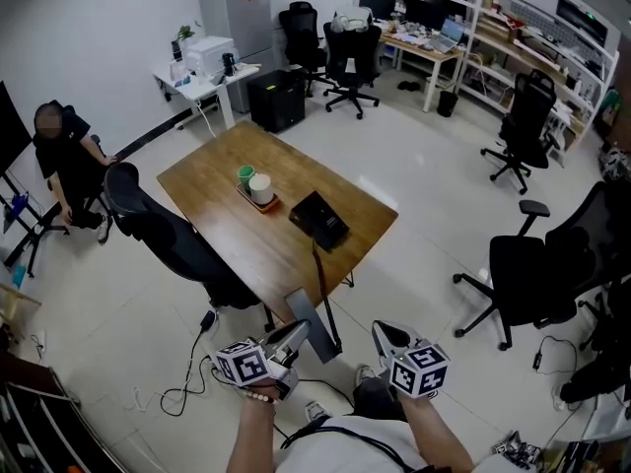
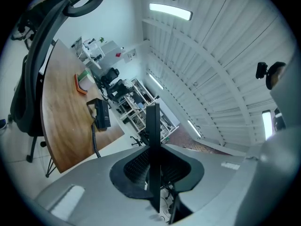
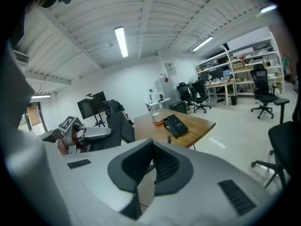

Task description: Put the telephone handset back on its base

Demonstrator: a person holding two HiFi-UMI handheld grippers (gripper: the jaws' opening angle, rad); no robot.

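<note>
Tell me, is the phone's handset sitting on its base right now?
No, the handset is clamped in the jaws of the left gripper, away from the base, joined to it only by the cord.

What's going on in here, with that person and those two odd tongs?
A person stands a little back from the wooden table with a two-jaw gripper in each hand. The left gripper is clamped on a black telephone handset, held in the air short of the table's edge. The handset's cord runs back to the phone base on the tabletop. The right gripper is closed and holds nothing. The handset is not yet back on the base.
</note>
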